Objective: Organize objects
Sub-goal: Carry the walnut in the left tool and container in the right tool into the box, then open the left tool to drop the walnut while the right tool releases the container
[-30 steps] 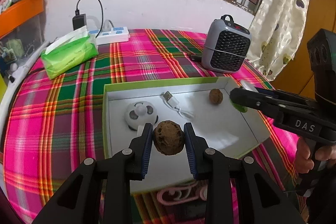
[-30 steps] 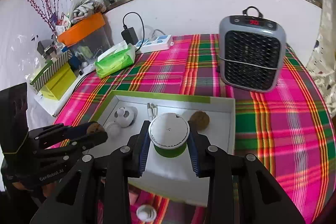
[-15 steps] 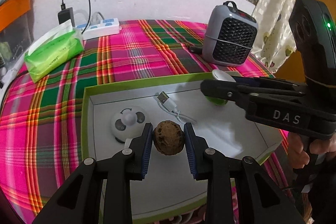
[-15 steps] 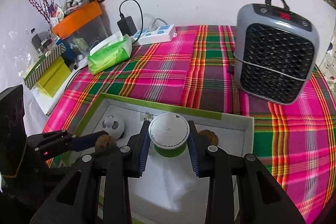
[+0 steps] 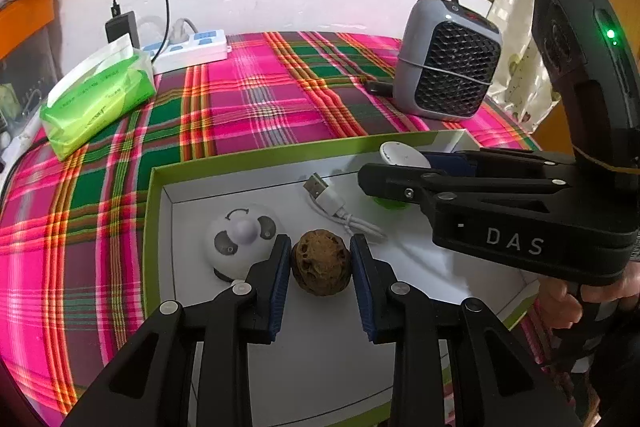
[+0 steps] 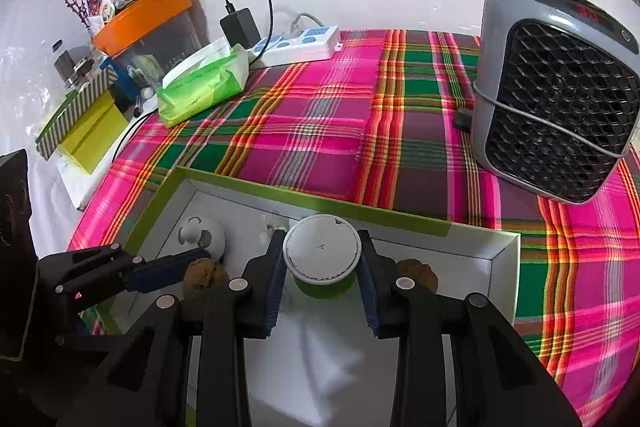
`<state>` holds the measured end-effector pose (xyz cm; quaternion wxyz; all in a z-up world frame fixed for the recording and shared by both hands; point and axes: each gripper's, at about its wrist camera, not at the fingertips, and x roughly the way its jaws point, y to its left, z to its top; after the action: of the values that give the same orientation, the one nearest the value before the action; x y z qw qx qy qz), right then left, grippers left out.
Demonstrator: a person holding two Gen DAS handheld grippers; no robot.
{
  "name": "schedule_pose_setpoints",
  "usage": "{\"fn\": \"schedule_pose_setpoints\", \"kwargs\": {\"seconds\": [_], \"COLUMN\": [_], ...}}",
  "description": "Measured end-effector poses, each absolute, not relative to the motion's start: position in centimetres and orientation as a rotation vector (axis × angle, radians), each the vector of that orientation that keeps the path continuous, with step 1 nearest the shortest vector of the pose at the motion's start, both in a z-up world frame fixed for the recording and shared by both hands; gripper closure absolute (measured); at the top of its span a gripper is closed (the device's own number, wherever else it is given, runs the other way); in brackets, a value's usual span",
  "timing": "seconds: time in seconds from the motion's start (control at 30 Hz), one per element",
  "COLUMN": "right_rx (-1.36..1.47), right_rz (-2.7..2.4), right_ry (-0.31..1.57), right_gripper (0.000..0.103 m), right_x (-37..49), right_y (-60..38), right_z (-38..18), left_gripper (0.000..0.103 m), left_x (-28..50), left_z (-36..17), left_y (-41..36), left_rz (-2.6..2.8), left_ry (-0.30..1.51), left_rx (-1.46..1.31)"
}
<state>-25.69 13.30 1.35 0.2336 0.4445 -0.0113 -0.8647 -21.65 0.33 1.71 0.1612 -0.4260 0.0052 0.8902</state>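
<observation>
My left gripper (image 5: 321, 267) is shut on a brown walnut (image 5: 321, 263) and holds it low over the white floor of the green-rimmed box (image 5: 256, 157). My right gripper (image 6: 322, 263) is shut on a small green jar with a white lid (image 6: 322, 247), also over the box (image 6: 320, 201). In the left wrist view the right gripper (image 5: 394, 183) reaches in from the right with the jar (image 5: 402, 155). In the right wrist view the left gripper (image 6: 200, 267) shows at lower left with the walnut (image 6: 204, 273). A second walnut (image 6: 418, 269) lies in the box's right corner.
In the box lie a white round gadget (image 5: 240, 239) and a white USB cable (image 5: 332, 205). On the plaid cloth stand a grey heater (image 5: 448, 71), a green tissue pack (image 5: 96, 99) and a white power strip (image 5: 188, 49). Boxes (image 6: 80, 131) sit off the left edge.
Both grippers have moved forward and down into the box, each still holding its object. The right gripper now reaches further across the box in the left wrist view.
</observation>
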Motion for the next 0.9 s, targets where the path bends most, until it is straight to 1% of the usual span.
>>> {"fn": "schedule_pose_setpoints", "kwargs": {"seconds": [0.1,0.9], "right_rx": [1.226,1.273], "right_rz": [-2.374,-2.389], "right_ry": [-0.016,0.012], "right_gripper": [0.068,0.068], "right_x": [-25.73,-26.06], "right_y": [13.10,12.74], "right_z": [1.25,0.94], "left_gripper": [0.075,0.074], "left_x": [-21.61,-21.78], "left_z": [1.61,1.59], "left_y": [0.53,0.36], "left_rz": [2.547,2.543], "left_ry": [0.042,0.029], "left_rx": [-1.211,-1.212]}}
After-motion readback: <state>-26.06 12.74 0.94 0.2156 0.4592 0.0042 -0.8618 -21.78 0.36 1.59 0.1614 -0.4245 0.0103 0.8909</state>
